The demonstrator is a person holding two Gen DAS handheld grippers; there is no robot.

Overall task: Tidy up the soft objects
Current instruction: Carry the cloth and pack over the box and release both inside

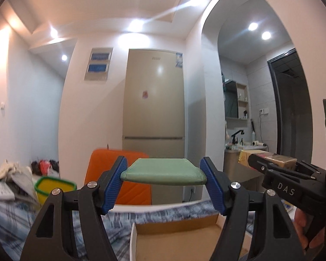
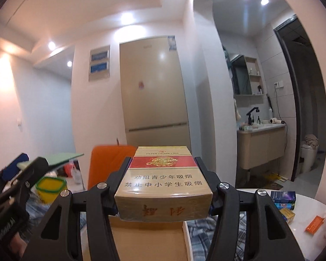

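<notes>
In the left wrist view, the left gripper [image 1: 164, 179] filled the lower centre of the frame, its 2 blue pads [image 1: 115, 183] clamped on the sides of a flat green pad [image 1: 164, 170] held level in mid-air. Below it, at the bottom centre, lay an open cardboard box [image 1: 176, 237] on a blue plaid bedcover [image 1: 13, 219]. At the right edge the right gripper [image 1: 278, 175] came in, carrying a gold cigarette carton [image 1: 269, 158].

In the right wrist view, the right gripper [image 2: 163, 182] held that cigarette carton [image 2: 163, 184] squeezed between its 2 fingers at the centre of the frame, above the same cardboard box [image 2: 147, 239]. The left gripper [image 2: 21, 169] showed at the left edge with the green pad [image 2: 63, 157] in it.

A yellow container with a green rim [image 1: 54, 188] sat at lower left, an orange cushion [image 1: 110, 169] stood behind the grippers, and a round white table [image 2: 304, 219] with small packets was at lower right. Farther back, a beige fridge [image 1: 154, 100] stood against the wall at centre, with a washbasin cabinet [image 2: 260, 145] through the arch on the right.
</notes>
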